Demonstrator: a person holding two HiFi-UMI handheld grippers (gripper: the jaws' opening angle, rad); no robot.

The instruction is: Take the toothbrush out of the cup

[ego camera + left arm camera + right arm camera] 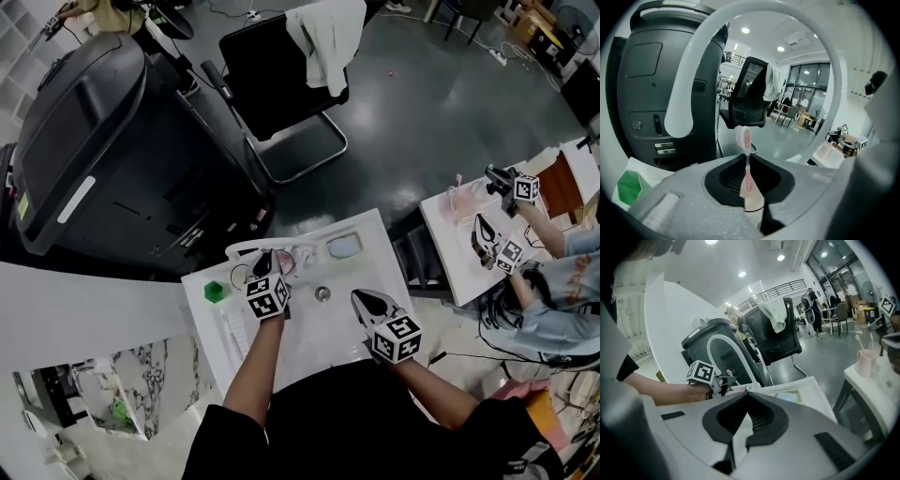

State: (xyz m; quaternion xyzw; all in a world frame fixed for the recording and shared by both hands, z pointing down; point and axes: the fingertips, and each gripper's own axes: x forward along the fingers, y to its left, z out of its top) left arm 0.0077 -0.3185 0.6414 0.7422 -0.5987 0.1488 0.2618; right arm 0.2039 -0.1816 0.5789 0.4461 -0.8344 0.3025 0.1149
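L gripper (749,157) is pinched tight on the slim pink plastic toothbrush (743,138). The brush stands upright btwn the jaws, bristle head sticking out at 12 o'clock above the tips. Its lower handle runs down to a pale pink cup (753,202) that shows just under the jaws; I can't tell if the end is inside it. R gripper (747,392) has its jaws pressed together w/ nothing btwn them and hangs over the white rectangular washbasin top (361,232), at approx 4 o'clock from the L one in head view. A round metal drain (322,293) sits btwn the two grippers. A white arched tube (761,11) curves over the L gripper. A small green block (215,292) is at 9 o'clock of the L gripper, on the basin's edge. A pale blue dish (344,247) lies at 1 o'clock of the drain. Further out at 11 o'clock is a big black machine housing (103,141), and at 12 a black office chair (281,75) w/ a white cloth (328,37) over its back.
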